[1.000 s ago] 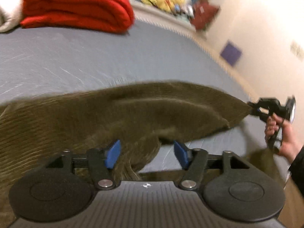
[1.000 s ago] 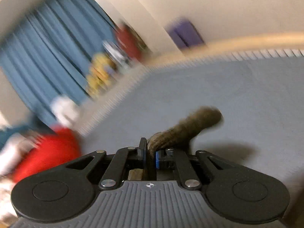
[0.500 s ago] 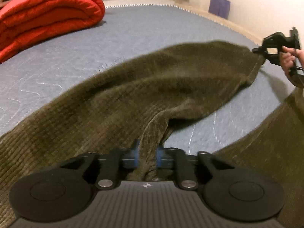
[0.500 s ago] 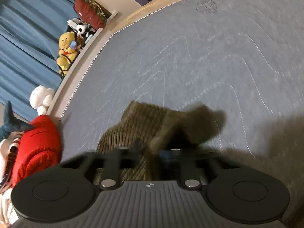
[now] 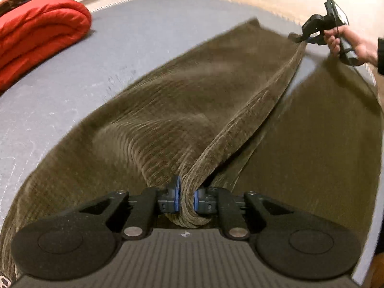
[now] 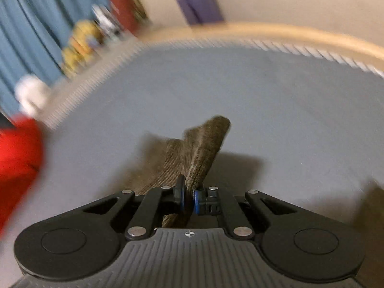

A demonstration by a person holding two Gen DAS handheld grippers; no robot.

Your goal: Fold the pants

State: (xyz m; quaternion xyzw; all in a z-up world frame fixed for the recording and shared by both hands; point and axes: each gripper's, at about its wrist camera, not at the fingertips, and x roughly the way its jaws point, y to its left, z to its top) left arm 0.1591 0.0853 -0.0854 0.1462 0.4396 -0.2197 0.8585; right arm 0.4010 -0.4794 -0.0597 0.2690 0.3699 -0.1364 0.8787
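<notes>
Olive-brown corduroy pants (image 5: 196,100) lie spread on a grey bed (image 5: 134,40). My left gripper (image 5: 186,198) is shut on a bunched edge of the pants and lifts it off the lower leg (image 5: 312,148). My right gripper (image 5: 303,39) shows at the far right of the left wrist view, hand-held, pinching the far end of the same leg. In the right wrist view the right gripper (image 6: 189,198) is shut on the pants (image 6: 204,144), whose end sticks up past the fingers.
A folded red duvet (image 5: 38,36) lies at the bed's back left, also in the right wrist view (image 6: 16,163). Soft toys (image 6: 81,40) and blue curtains (image 6: 36,24) stand beyond the bed's far edge. A wooden bed frame (image 6: 288,33) runs along the wall.
My left gripper went from open to shut on the pants. Both grippers have lifted the leg and carried it across over the other leg. The right wrist view swung upward.
</notes>
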